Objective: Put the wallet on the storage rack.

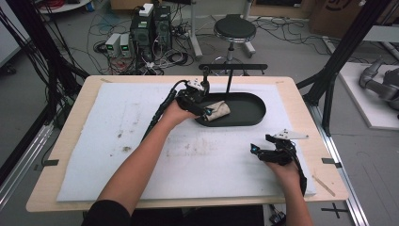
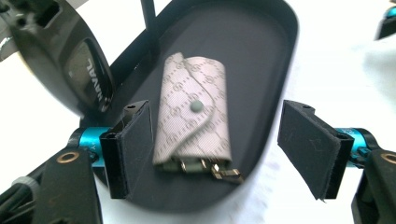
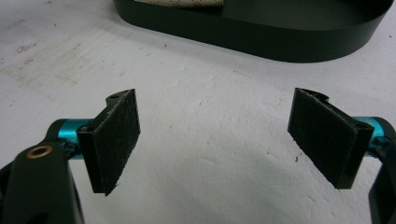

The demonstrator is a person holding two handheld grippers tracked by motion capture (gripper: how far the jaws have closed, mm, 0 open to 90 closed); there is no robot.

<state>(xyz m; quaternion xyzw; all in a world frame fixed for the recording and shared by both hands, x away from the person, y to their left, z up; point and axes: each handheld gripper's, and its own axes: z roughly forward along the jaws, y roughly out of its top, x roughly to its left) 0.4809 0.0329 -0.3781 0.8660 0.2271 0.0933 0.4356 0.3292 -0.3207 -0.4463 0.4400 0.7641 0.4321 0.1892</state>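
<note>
Beige key pouch [image 3: 180, 2] cut off behind tray rim [image 3: 261, 44].

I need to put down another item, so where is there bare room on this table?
The white mat is bare left of the left gripper, and between both forearms. The black tray has room at its right end; its left end is crowded by the key pouch. The right gripper occupies the front right.

Behind your desk [image 1: 66, 136] you see a stool [image 1: 234, 29], computer towers [image 1: 151, 28] and tangled floor cables [image 1: 117, 21].
</note>
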